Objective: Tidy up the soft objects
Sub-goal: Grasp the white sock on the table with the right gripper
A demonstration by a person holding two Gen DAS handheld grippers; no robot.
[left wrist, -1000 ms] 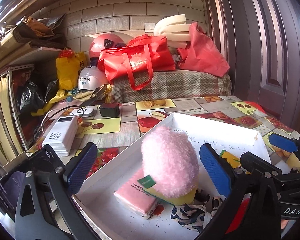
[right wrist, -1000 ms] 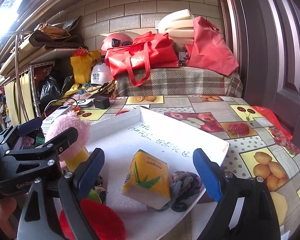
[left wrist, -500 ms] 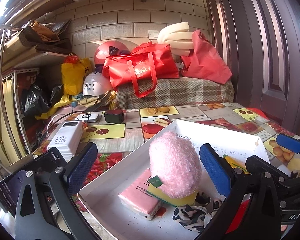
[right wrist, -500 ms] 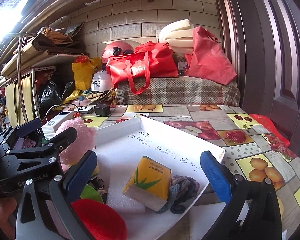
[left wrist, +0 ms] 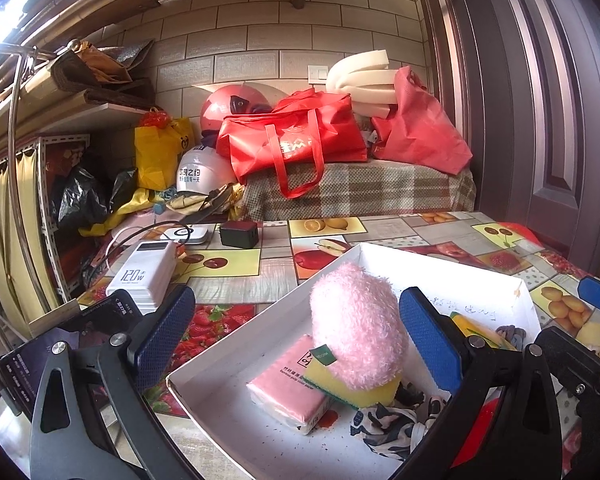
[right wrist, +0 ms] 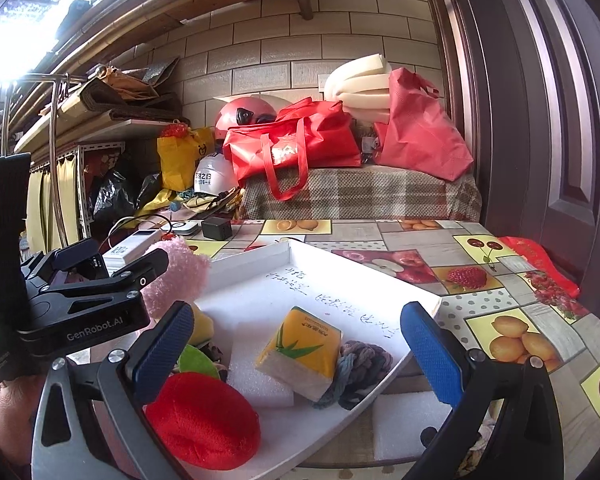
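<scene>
A white tray (left wrist: 440,264) (right wrist: 300,260) on the fruit-print table holds soft things. A pink fluffy pad (left wrist: 356,324) (right wrist: 176,276) rests on a yellow sponge (left wrist: 364,394) beside a pink tissue pack (left wrist: 284,394) and a patterned cloth (left wrist: 384,424). A yellow tissue pack (right wrist: 300,350), a grey-blue braided cord (right wrist: 360,368), a red round pad (right wrist: 202,420), a green pad (right wrist: 198,362) and a white foam block (right wrist: 256,376) also lie in it. My left gripper (left wrist: 296,344) is open and empty above the tray's near left end. My right gripper (right wrist: 296,350) is open and empty above its right end.
A white power bank (left wrist: 142,274), a black charger (left wrist: 239,234) and a phone (left wrist: 60,344) lie left of the tray. A white foam piece (right wrist: 412,424) lies outside the tray. Red bags (left wrist: 296,136) and helmets (left wrist: 204,176) sit at the back. A door (left wrist: 560,100) stands on the right.
Both grippers have drawn back and up from the tray, still open. The tray's contents look smaller and lower in both views. Nothing was picked up.
</scene>
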